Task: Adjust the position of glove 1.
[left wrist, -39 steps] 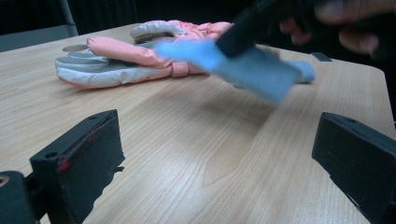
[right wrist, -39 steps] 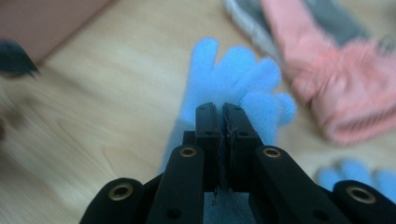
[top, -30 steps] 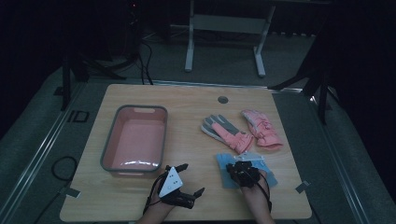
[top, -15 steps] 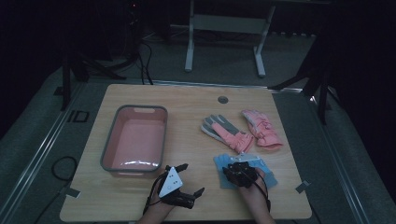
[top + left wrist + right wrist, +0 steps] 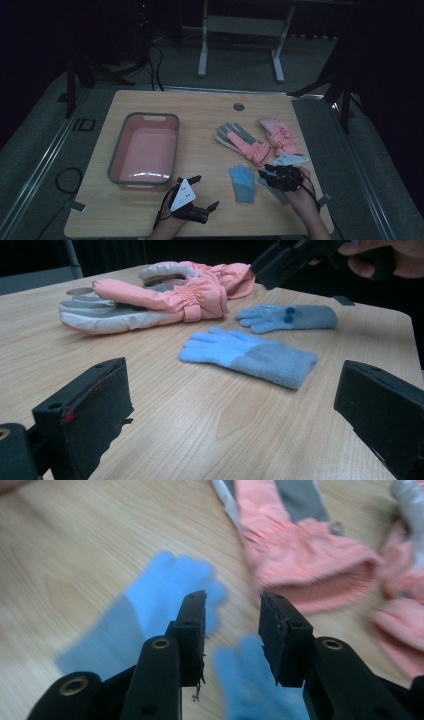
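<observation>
**Blue gloves laid apart, right jaws lifted clear**

We take the work in hand to be the two small blue knitted gloves. The nearer blue knitted glove (image 5: 242, 183) lies flat on the wooden bench (image 5: 200, 107), fingers pointing away from us, its finger half a brighter blue and its cuff half greyer. The second blue knitted glove (image 5: 287, 317) lies just beyond it in the left gripper view, palm flat, with two small dark blue dots on its back. They rest side by side but apart, which we judge is how a pair is spread for sorting.

Our right gripper (image 5: 267, 176) hangs just above that second glove; its jaws have just been opening, and nothing sits between them in the right gripper view. We read this as a release.

Our left gripper (image 5: 202, 192) rests near the bench's front edge with its jaws spread wide and empty, aimed at the gloves.

Further back lie two padded pink and grey winter gloves (image 5: 245, 142), and to the left stands a pink plastic tub with a grey rim (image 5: 116, 159), empty.
</observation>
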`<action>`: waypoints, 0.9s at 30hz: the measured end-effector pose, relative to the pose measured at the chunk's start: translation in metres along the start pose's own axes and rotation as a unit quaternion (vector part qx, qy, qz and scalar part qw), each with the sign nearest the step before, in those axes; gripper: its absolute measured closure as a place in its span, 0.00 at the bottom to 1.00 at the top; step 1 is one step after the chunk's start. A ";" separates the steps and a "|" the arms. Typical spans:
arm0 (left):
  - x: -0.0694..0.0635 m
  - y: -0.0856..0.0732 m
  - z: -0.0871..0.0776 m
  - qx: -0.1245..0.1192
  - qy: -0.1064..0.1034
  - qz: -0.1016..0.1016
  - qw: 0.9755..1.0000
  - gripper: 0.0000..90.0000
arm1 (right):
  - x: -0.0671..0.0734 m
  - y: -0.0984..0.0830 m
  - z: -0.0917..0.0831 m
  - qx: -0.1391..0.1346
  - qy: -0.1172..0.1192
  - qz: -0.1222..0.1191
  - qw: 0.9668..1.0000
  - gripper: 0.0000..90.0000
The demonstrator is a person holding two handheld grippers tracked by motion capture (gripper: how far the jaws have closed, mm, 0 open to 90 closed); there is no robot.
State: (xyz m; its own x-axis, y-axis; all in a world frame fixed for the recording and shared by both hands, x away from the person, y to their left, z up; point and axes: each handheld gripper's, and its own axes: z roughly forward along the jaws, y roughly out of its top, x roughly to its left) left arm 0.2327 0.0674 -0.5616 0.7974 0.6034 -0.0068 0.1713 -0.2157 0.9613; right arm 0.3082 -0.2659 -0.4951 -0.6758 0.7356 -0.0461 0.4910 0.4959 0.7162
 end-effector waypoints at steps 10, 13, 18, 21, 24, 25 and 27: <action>0.000 0.000 0.000 0.001 0.002 -0.001 1.000 0.02 | -0.036 -0.036 -0.011 0.052 0.019 -0.014 0.998 0.71; 0.000 0.000 0.000 0.000 0.003 -0.001 1.000 0.02 | -0.038 -0.050 -0.005 0.061 0.030 0.001 0.998 0.71; 0.000 0.000 0.000 0.000 0.004 -0.001 1.000 0.02 | -0.036 -0.061 0.003 0.065 0.021 0.021 0.997 0.74; -0.001 0.000 0.000 0.000 0.005 0.000 1.000 0.02 | -0.030 -0.061 0.004 0.065 0.004 0.016 0.998 0.80; 0.000 0.000 0.000 0.000 0.004 -0.001 1.000 0.02 | -0.029 -0.062 0.004 0.059 0.002 0.017 0.998 0.86; 0.000 0.000 0.000 0.000 0.004 -0.001 1.000 0.02 | -0.029 -0.063 0.005 0.054 -0.002 0.025 0.998 0.89; 0.000 0.000 0.000 0.000 0.004 -0.001 1.000 0.02 | -0.027 -0.064 0.004 0.048 -0.011 0.031 0.998 0.92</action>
State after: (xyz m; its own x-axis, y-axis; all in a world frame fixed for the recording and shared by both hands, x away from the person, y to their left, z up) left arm 0.2325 0.0672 -0.5617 0.7921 0.6104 -0.0061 0.1728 -0.2145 0.9613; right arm 0.2975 -0.3157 -0.5430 -0.6313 0.7753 -0.0198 0.5827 0.4910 0.6475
